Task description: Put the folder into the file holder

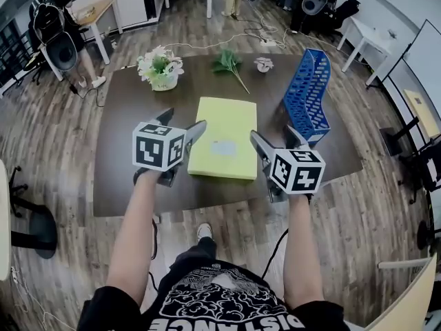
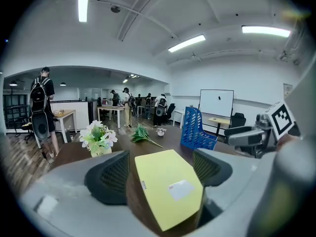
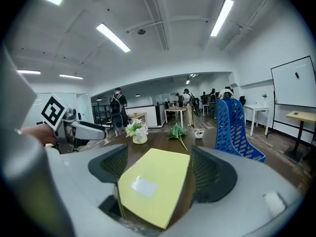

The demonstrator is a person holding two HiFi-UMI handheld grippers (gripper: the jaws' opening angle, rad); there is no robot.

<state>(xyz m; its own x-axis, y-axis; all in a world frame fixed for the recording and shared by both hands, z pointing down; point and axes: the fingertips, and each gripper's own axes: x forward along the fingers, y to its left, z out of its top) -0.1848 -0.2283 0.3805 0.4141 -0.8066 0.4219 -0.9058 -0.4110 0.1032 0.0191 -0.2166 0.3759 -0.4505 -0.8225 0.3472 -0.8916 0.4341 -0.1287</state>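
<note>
Folder [image 1: 224,138]: yellow, flat on the brown table [image 1: 124,116], centre. 
File holder [image 1: 309,95]: blue, far right of the folder, apart from it. 
Left gripper [image 1: 185,119]: jaws apart, empty, at the folder's left edge. 
Right gripper [image 1: 273,134]: jaws apart, empty, at the folder's right edge. 
Flower pot [image 1: 160,67]: far left.

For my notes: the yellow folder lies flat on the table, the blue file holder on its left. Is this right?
No. The head view shows the blue file holder on the right of the yellow folder, which does lie flat on the table.
</note>
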